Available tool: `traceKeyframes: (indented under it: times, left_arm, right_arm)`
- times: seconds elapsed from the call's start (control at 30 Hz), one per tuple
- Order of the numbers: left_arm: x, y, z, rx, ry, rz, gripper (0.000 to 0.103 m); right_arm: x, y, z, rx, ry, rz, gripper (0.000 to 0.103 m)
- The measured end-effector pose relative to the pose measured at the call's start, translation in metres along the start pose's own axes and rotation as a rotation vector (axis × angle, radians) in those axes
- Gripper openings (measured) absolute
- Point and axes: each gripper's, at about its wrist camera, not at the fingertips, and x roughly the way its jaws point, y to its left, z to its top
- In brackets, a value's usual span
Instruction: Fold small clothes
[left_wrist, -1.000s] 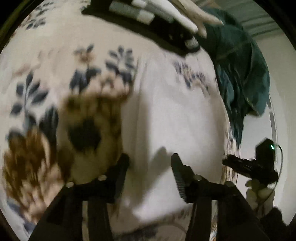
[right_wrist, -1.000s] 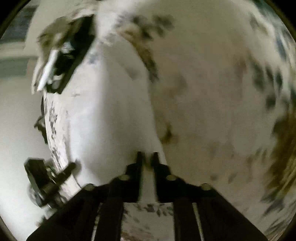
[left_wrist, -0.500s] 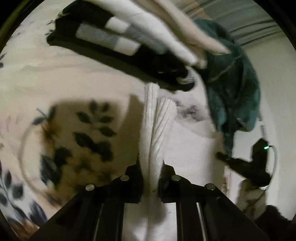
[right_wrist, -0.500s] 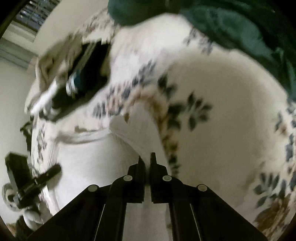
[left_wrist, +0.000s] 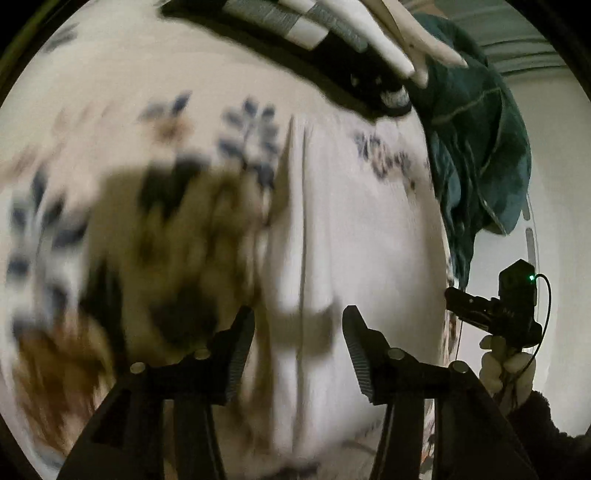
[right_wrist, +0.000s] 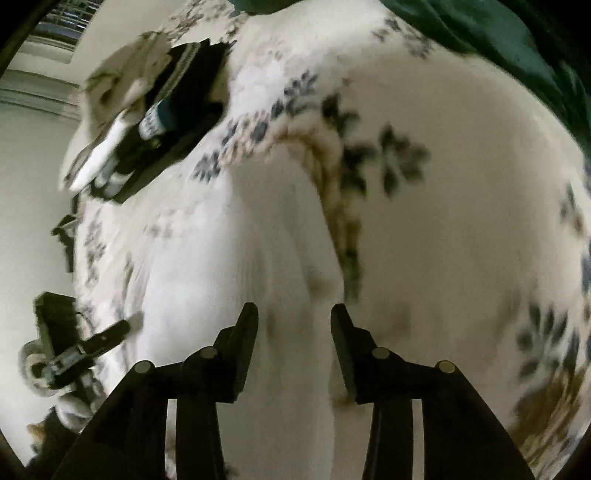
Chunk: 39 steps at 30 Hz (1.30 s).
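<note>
Both grippers let go since 0.5 s ago: left gripper (left_wrist: 298, 345) & right gripper (right_wrist: 294, 341) now gape wide, holding nothing. Small white ribbed cloth garment (left_wrist: 354, 236) lies flat on floral-print bedspread (left_wrist: 110, 110), just under both. Risk: loose fold may spring back or snag a fingertip as they lift; blur hides edges.

A small garment (left_wrist: 354, 236) lies flat on the patterned bedspread (left_wrist: 110, 122), directly beneath both grippers. Beyond it, a stack of folded clothes (left_wrist: 317, 48) sits on the bedspread, with a crumpled blanket (left_wrist: 476, 147) heaped just to the stack's right.
</note>
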Motion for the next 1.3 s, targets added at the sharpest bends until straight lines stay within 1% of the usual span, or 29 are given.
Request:
traceKeyframes:
  times: [0.03,0.13,0.17,0.2,0.23,0.27,0.33,0.37,0.4,0.43,0.53,0.57,0.6,0.67,0.7,0.73,0.77,0.8,0.83,0.87,0.93,1.0,1.03,1.07,1.1,1.2,1.23,1.27,1.3]
  left_arm:
    - [0.004,0.001,-0.013,-0.029,0.011,0.003,0.047]
    - [0.021,-0.002,-0.043,-0.063,0.025,0.005,0.046]
    - [0.021,-0.001,-0.050,-0.069,0.014,-0.017,0.044]
    - [0.026,-0.004,-0.057,-0.069,-0.002,-0.050,0.036]
    - [0.034,-0.009,-0.060,-0.058,-0.006,-0.058,0.023]
    - [0.040,-0.013,-0.062,-0.061,-0.003,-0.064,0.021]
    - [0.037,-0.016,-0.062,-0.109,-0.024,-0.150,0.017]
    - [0.030,-0.017,-0.060,-0.107,-0.042,-0.161,0.017]
    - [0.025,-0.014,-0.057,-0.110,-0.052,-0.163,0.016]
    - [0.021,-0.005,-0.054,-0.129,-0.058,-0.146,0.014]
    - [0.018,0.029,-0.047,-0.160,-0.038,-0.045,0.013]
    - [0.017,0.035,-0.045,-0.180,-0.033,-0.056,0.013]
    - [0.014,0.035,-0.040,-0.194,-0.021,-0.103,0.013]
    - [0.007,0.028,-0.034,-0.177,-0.011,-0.102,0.021]
    - [0.001,0.025,-0.030,-0.162,-0.025,-0.112,0.039]
    - [0.001,0.021,-0.026,-0.157,-0.040,-0.128,0.067]
    - [0.001,0.020,-0.021,-0.158,-0.060,-0.151,0.078]
    - [0.005,0.020,-0.016,-0.166,-0.073,-0.168,0.084]
    - [0.012,0.023,-0.009,-0.179,-0.078,-0.194,0.084]
    - [0.020,0.028,-0.001,-0.187,-0.071,-0.212,0.084]
    - [0.051,0.029,0.015,-0.195,-0.031,-0.240,0.084]
    - [0.071,0.024,0.024,-0.169,0.006,-0.244,0.084]
    - [0.076,0.019,0.027,-0.146,0.011,-0.247,0.087]
    - [0.079,0.015,0.030,-0.134,0.010,-0.252,0.088]
    - [0.081,0.010,0.032,-0.130,0.011,-0.254,0.088]
    - [0.083,-0.006,0.033,-0.114,0.011,-0.271,0.087]
    - [0.080,-0.014,0.031,-0.083,0.004,-0.241,0.078]
    - [0.081,-0.021,0.032,-0.062,-0.007,-0.224,0.064]
    - [0.077,-0.025,0.034,-0.054,-0.014,-0.218,0.040]
  right_arm:
    - [-0.003,-0.006,-0.015,0.026,0.016,0.021,0.051]
    - [-0.003,-0.023,-0.062,0.100,0.075,0.061,0.052]
    - [0.001,-0.025,-0.076,0.121,0.100,0.081,0.052]
    - [0.008,-0.028,-0.088,0.140,0.128,0.092,0.052]
    - [0.014,-0.029,-0.096,0.153,0.148,0.098,0.052]
    - [0.021,-0.030,-0.107,0.170,0.151,0.109,0.052]
    - [0.028,-0.030,-0.114,0.176,0.131,0.099,0.050]
    - [0.027,-0.030,-0.117,0.172,0.110,0.112,0.036]
    - [0.025,-0.030,-0.118,0.172,0.090,0.122,0.029]
    - [0.020,-0.033,-0.118,0.178,0.073,0.136,0.018]
    - [0.007,-0.050,-0.117,0.225,0.022,0.120,0.003]
    - [0.009,-0.058,-0.116,0.234,0.028,0.095,0.003]
    - [0.014,-0.064,-0.116,0.246,0.058,0.096,0.003]
    - [0.020,-0.058,-0.114,0.210,0.103,0.123,0.005]
    - [0.017,-0.054,-0.111,0.181,0.099,0.135,0.009]
    - [0.013,-0.052,-0.108,0.160,0.100,0.137,0.024]
    - [0.010,-0.050,-0.105,0.152,0.105,0.145,0.055]
    - [0.007,-0.051,-0.102,0.159,0.092,0.164,0.068]
    - [0.005,-0.055,-0.097,0.168,0.067,0.187,0.083]
    - [0.006,-0.058,-0.090,0.177,0.049,0.209,0.088]
    - [0.022,-0.066,-0.080,0.187,0.085,0.266,0.088]
    - [0.059,-0.072,-0.070,0.209,0.160,0.340,0.088]
    - [0.072,-0.073,-0.066,0.211,0.191,0.385,0.089]
    - [0.082,-0.073,-0.063,0.209,0.207,0.411,0.097]
    - [0.087,-0.070,-0.062,0.197,0.213,0.431,0.100]
    - [0.096,-0.051,-0.057,0.147,0.228,0.515,0.099]
    - [0.099,-0.043,-0.058,0.134,0.228,0.512,0.097]
    - [0.101,-0.039,-0.060,0.125,0.228,0.475,0.079]
    - [0.103,-0.036,-0.061,0.128,0.227,0.436,0.070]
